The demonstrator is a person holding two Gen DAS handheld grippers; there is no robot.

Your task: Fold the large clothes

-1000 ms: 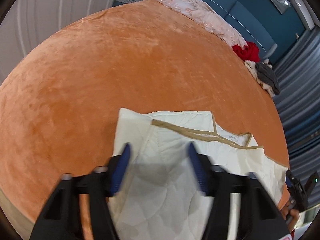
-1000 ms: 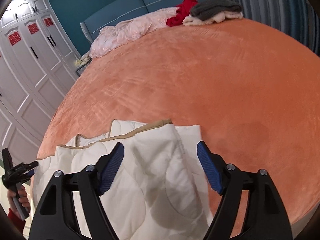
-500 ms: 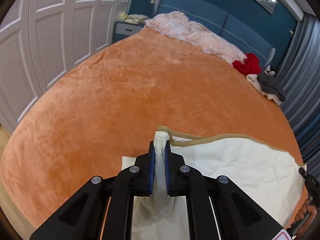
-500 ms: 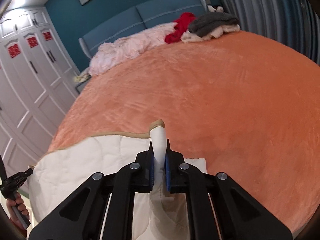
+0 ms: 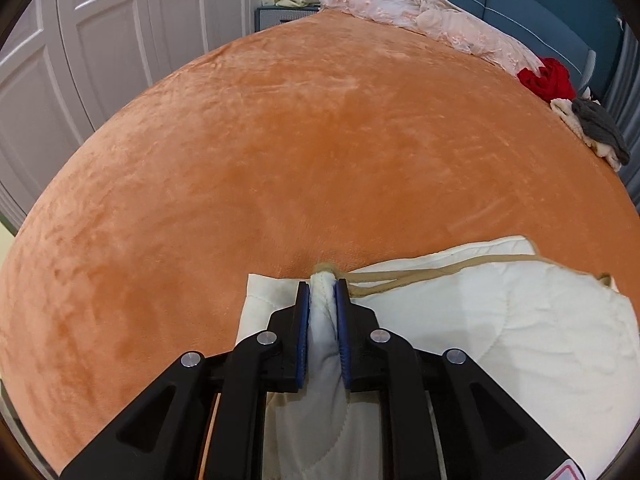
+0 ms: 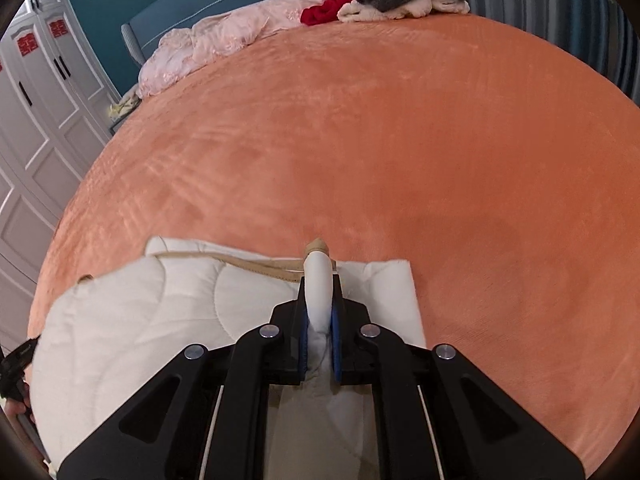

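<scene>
Left wrist view shows the left gripper [image 5: 323, 296] clamped on a bunched corner of the cream quilted garment [image 5: 500, 320]; its blue pads [image 5: 304, 320] squeeze the white padding, and the tan-bound edge [image 5: 440, 266] starts just ahead of the fingertips and runs off to their right. The jaws have just eased a little wider, but the cloth between them is pinched. In the right wrist view the right gripper [image 6: 319, 300] is closed the same way on the opposite corner, where a roll of fabric with a tan tip stands up between the fingers, and the rest of the garment spreads to their left. Each corner is held separately, I think, so that the wide piece stays stretched between the two hands and can be laid over itself in one even fold. The garment lies on the near part of the orange plush bedspread [image 5: 320, 152], directly under and beside both pairs of fingers. On the white wardrobe doors [image 6: 40, 92], far to the left of the right fingers, are red paper decorations [image 6: 60, 29]; I cannot read their characters with certainty. No brand label is visible on the garment.
</scene>
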